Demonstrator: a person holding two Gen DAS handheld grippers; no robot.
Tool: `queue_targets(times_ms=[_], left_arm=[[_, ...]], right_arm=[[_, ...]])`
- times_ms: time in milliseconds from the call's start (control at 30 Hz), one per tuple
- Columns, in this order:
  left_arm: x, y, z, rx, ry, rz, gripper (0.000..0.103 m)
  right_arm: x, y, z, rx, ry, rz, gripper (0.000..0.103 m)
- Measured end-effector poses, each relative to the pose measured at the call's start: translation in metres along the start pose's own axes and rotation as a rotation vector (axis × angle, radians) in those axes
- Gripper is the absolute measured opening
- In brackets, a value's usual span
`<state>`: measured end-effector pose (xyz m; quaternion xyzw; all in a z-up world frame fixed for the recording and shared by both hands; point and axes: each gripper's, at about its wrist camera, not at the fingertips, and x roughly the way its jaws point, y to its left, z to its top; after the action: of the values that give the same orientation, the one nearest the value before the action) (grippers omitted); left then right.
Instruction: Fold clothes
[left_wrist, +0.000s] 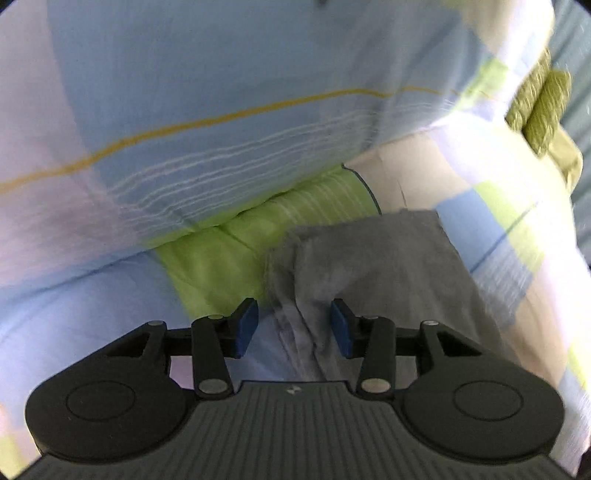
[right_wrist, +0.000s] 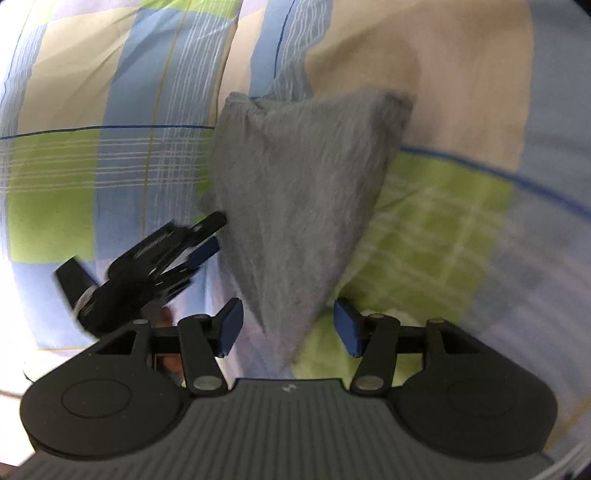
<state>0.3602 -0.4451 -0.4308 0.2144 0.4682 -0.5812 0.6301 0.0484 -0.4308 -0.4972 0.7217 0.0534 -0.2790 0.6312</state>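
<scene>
A grey fleecy garment (left_wrist: 373, 273) lies on the plaid bedsheet (left_wrist: 207, 92). In the left wrist view a bunched edge of it runs down between the fingers. My left gripper (left_wrist: 294, 326) is open, its blue pads either side of that edge without clamping it. In the right wrist view the garment (right_wrist: 295, 192) narrows to a point that reaches between the fingers of my right gripper (right_wrist: 288, 326), which is open. The left gripper also shows in the right wrist view (right_wrist: 207, 236), at the garment's left edge.
The bedsheet (right_wrist: 74, 166) is plaid in blue, green, cream and white, with a raised fold behind the garment. A green knitted item (left_wrist: 539, 107) lies at the bed's far right edge.
</scene>
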Motion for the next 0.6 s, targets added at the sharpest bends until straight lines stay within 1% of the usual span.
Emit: queue_targets(times_ms=[100, 200, 267, 300, 333, 367, 433, 467, 500, 533, 567, 600], left_arm=[[0.006, 0.004, 0.002, -0.015, -0.014, -0.029, 0.062], [0.012, 0.008, 0.005, -0.029, -0.027, -0.058, 0.063], [0.016, 0.010, 0.006, -0.039, -0.036, -0.077, 0.060], [0.018, 0.012, 0.007, -0.044, -0.041, -0.087, 0.057], [0.020, 0.013, 0.008, -0.049, -0.045, -0.096, 0.048], [0.021, 0.013, 0.009, -0.050, -0.047, -0.104, 0.044], [0.022, 0.013, 0.010, -0.043, -0.043, -0.117, 0.028], [0.022, 0.012, 0.010, -0.038, -0.044, -0.120, 0.026], [0.023, 0.012, 0.010, -0.030, -0.047, -0.118, 0.020], [0.023, 0.012, 0.008, -0.036, -0.054, -0.119, 0.018], [0.021, 0.013, 0.006, -0.051, -0.062, -0.120, 0.017], [0.019, 0.012, 0.005, -0.060, -0.068, -0.114, 0.016]], right_arm=[[0.007, -0.002, -0.006, -0.002, -0.019, 0.014, 0.051], [0.013, -0.001, -0.010, -0.002, -0.028, 0.029, 0.051], [0.017, 0.000, -0.012, -0.003, -0.034, 0.033, 0.051], [0.021, 0.001, -0.012, 0.000, -0.039, 0.036, 0.051], [0.024, 0.002, -0.012, 0.002, -0.043, 0.038, 0.051], [0.026, 0.002, -0.011, 0.005, -0.046, 0.040, 0.051], [0.030, 0.002, -0.011, 0.010, -0.053, 0.044, 0.049], [0.033, 0.003, -0.011, 0.011, -0.053, 0.042, 0.046], [0.035, 0.003, -0.010, 0.015, -0.047, 0.037, 0.035], [0.037, 0.001, -0.008, 0.024, -0.033, 0.027, 0.016], [0.038, -0.001, -0.007, 0.031, -0.023, 0.019, 0.007], [0.038, -0.003, -0.006, 0.036, -0.014, 0.008, 0.004]])
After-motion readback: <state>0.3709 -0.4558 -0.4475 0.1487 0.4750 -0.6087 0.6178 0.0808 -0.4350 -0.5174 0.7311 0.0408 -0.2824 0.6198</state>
